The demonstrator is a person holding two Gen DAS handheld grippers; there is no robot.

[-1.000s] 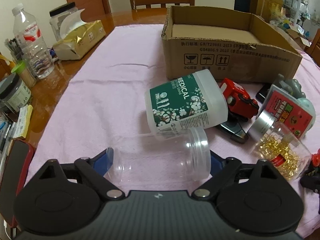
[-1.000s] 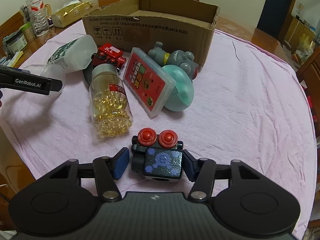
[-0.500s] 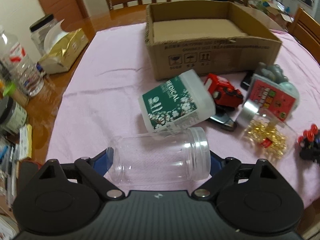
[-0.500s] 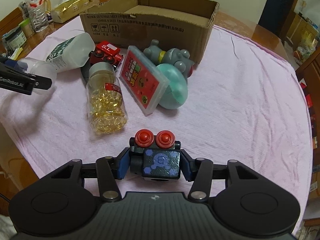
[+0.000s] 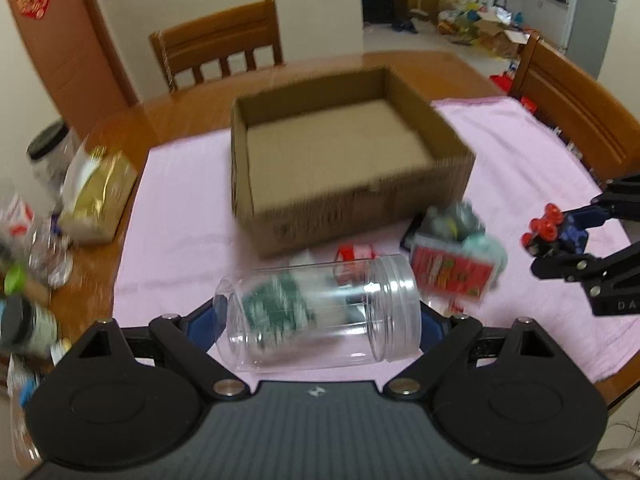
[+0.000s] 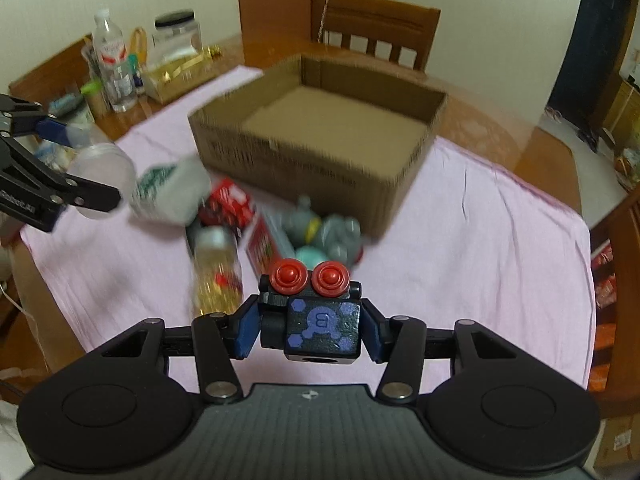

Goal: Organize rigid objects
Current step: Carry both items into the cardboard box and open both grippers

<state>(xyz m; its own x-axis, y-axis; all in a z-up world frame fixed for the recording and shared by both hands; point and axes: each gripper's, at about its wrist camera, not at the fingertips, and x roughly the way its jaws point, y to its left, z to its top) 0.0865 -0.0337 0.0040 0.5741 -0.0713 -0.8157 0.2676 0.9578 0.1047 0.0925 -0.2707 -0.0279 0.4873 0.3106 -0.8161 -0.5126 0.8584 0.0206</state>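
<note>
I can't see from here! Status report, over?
Left tongs shut on clear jar. Right tongs shut on toy robot. Cardboard box ahead, nothing blocking.

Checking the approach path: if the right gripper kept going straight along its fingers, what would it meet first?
Probably the cardboard box. The right gripper, shut on the robot toy, looks raised above the toy pile before it, though blur leaves depth unclear.

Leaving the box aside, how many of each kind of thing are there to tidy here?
Jars and bottles: 3 (clear jar, green-label bottle, capsule bottle)
Toys: 4 (black robot toy, red car, grey figure, teal egg)
Card cases: 1 (red card case)
Total that I can make out: 8
</note>
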